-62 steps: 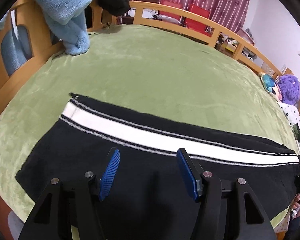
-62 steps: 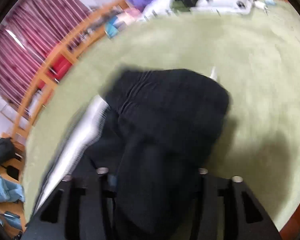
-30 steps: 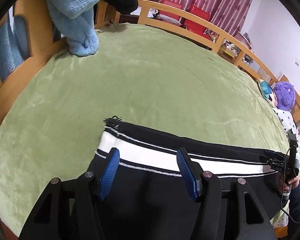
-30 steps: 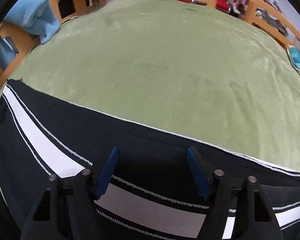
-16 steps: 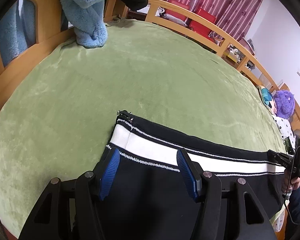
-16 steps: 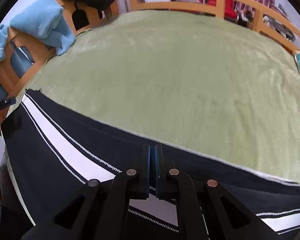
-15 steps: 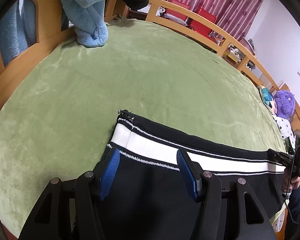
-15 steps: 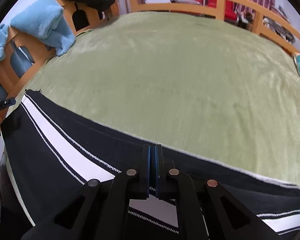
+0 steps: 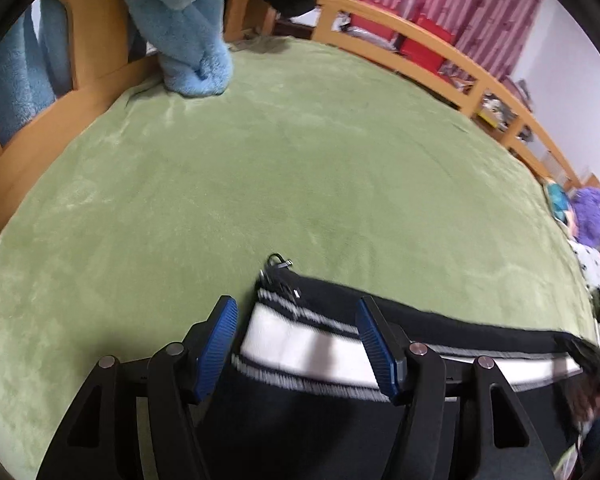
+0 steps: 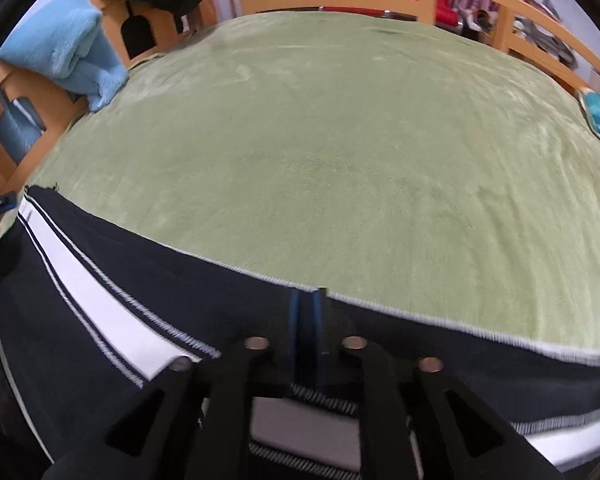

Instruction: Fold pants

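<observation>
Since a second ago: our left tool [image 9: 296,338] has slid toward the cuff end of the pants [image 9: 300,412], so the white stripe's end now sits between its pads instead of off to the left; our right tool [image 10: 307,330] went from spread wide to nearly pressed together.
Left tool: we see its blue pads spread, easing wider, with the striped cuff between them low in the frame; neither pad presses on the cloth.
Right tool: in the right wrist view its pads stand a thin slit apart at bottom centre and are parting; black cloth lies under and around the tips, but we cannot tell whether any is caught in the slit.
Pants: black with a white side stripe [image 10: 100,308], laid flat along the near edge of the bed [image 10: 340,140], running across the bottom of both frames; the cuff end is at lower centre of the left view and at the far left of the right view.
Bed: green plush cover fills the middle of both frames, with a wooden rail [image 9: 400,56] across the top.
Blue blanket [image 9: 188,32]: hangs over the rail at upper left, its end resting on the cover.
Purple plush [image 9: 590,216]: at the right edge of the left view.
</observation>
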`<control>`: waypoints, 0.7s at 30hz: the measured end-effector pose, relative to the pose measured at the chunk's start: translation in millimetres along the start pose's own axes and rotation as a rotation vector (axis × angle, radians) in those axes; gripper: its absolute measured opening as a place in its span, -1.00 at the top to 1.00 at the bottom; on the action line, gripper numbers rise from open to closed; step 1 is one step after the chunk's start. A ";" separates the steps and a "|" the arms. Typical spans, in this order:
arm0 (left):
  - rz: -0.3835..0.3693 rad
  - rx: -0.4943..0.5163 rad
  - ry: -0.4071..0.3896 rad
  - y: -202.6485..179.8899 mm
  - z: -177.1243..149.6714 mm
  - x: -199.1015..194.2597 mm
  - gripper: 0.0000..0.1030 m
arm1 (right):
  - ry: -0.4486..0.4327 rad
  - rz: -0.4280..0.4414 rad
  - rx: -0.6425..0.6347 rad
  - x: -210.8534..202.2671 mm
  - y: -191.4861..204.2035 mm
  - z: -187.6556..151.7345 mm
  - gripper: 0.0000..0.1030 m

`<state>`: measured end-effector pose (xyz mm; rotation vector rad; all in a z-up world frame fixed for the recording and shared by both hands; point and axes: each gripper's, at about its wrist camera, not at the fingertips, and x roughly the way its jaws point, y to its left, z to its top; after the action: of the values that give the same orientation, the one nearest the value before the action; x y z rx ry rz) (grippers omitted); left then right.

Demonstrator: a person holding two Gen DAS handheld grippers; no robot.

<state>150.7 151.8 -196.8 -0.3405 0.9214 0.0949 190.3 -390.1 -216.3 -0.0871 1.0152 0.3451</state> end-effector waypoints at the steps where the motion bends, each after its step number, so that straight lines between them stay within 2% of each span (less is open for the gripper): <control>1: 0.000 -0.006 0.006 -0.1 2.2 6.9 -0.11 | -0.009 -0.018 0.014 -9.0 1.2 -6.4 0.52; 2: -0.006 -0.010 0.010 -0.3 3.9 15.6 0.30 | -0.018 -0.028 0.031 -17.8 3.0 -12.4 0.41; 3: 0.044 -0.004 0.009 -0.4 7.5 24.1 0.54 | -0.029 -0.033 0.050 -24.8 4.5 -18.6 0.35; 5: 0.024 -0.003 -0.003 3.5 14.0 29.1 0.54 | -0.049 -0.046 0.087 -40.1 7.5 -33.4 0.20; 6: 0.009 -0.006 -0.010 6.2 16.9 28.7 0.55 | -0.052 -0.063 0.106 -46.3 9.6 -42.3 0.19; 8: -0.015 -0.006 0.000 8.2 18.3 22.4 0.54 | -0.045 -0.081 0.134 -53.1 13.9 -55.7 0.19; 10: -0.007 0.037 -0.002 5.6 13.5 5.8 0.42 | -0.038 -0.071 0.174 -56.3 18.6 -68.7 0.17; 11: 0.005 0.054 -0.004 4.4 9.2 -2.3 0.21 | -0.034 -0.067 0.197 -57.0 22.5 -76.2 0.16; 12: 0.004 0.064 -0.010 4.2 1.6 -14.2 0.09 | -0.033 -0.055 0.216 -57.1 27.4 -83.4 0.16; 13: -0.032 0.075 -0.020 3.7 -8.5 -27.3 -0.06 | -0.032 -0.047 0.227 -56.9 30.1 -87.9 0.16; 15: -0.101 0.089 -0.021 4.6 -26.8 -48.6 -0.07 | -0.034 -0.049 0.264 -57.4 37.3 -99.5 0.13; 18: -0.188 0.058 -0.008 8.8 -65.4 -79.4 -0.07 | -0.054 -0.043 0.319 -63.7 53.0 -115.1 0.06; 19: -0.209 0.044 0.003 11.8 -79.5 -87.3 -0.07 | -0.061 -0.061 0.328 -66.4 57.4 -118.5 0.05; 21: -0.201 0.012 0.021 21.0 -106.7 -97.8 -0.04 | -0.072 -0.086 0.336 -72.1 65.0 -124.8 0.05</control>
<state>5.3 142.8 -183.7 -0.4221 0.9038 -0.0989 33.0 -375.1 -215.7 0.1831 0.9821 0.0951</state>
